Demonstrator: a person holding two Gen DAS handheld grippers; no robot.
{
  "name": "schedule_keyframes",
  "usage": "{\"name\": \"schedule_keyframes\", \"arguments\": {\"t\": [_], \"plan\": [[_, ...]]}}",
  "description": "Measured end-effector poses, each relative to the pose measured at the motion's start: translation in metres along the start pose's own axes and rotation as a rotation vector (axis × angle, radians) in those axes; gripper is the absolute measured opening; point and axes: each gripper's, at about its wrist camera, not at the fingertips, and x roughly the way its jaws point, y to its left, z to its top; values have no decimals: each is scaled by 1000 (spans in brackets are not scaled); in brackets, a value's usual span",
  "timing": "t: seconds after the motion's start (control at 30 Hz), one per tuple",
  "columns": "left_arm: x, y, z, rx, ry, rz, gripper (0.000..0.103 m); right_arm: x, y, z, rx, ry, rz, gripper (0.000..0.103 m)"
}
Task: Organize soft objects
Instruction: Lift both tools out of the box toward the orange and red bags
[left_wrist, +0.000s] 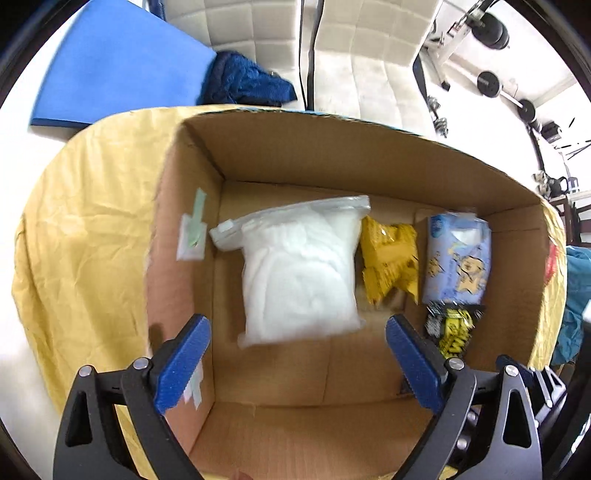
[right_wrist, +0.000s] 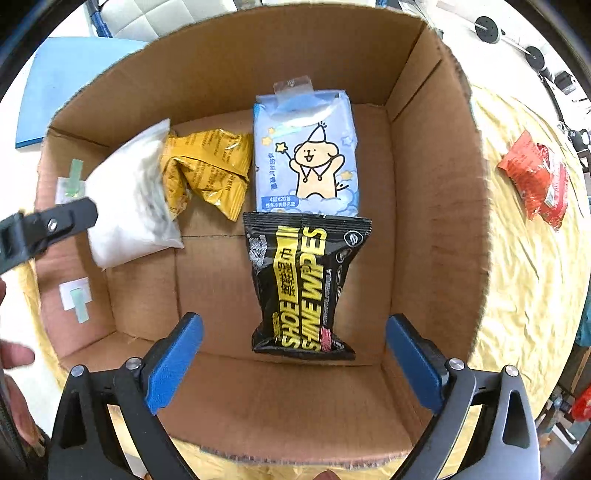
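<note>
An open cardboard box stands on a yellow cloth. Inside lie a white soft pack in a clear zip bag, yellow packets, a light blue tissue pack with a cartoon and a black and yellow shoe wipes pack. My left gripper hangs open above the white bag, touching nothing. My right gripper hangs open above the wipes pack, its blue pads clear of it. The left gripper's black frame shows at the right wrist view's left edge.
A red packet lies on the yellow cloth right of the box. A blue mat and a dark blue knit lie behind it. Teal fabric sits at the right. A hand shows at the left.
</note>
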Motion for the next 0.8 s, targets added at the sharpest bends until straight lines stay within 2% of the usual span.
{"name": "schedule_keyframes", "arguments": {"t": [0.07,0.27,0.37,0.6,0.8], "plan": [[-9,-1,-25,5,-34,1,97,-11,0,-7,-11,-17,0,101],[-44,-13,-72,25,-130,18,97,-45,3,-41,-62,-88,-7,101],[-52,-14,-86,40,-161,39,97,-62,-4,-57,-76,-129,0,101],[-92,-19,-126,46,-230,28,97,-83,-11,-97,-71,-212,22,101],[-114,-22,-145,38,-252,3,97,-114,-19,-123,-58,-273,43,101]]}}
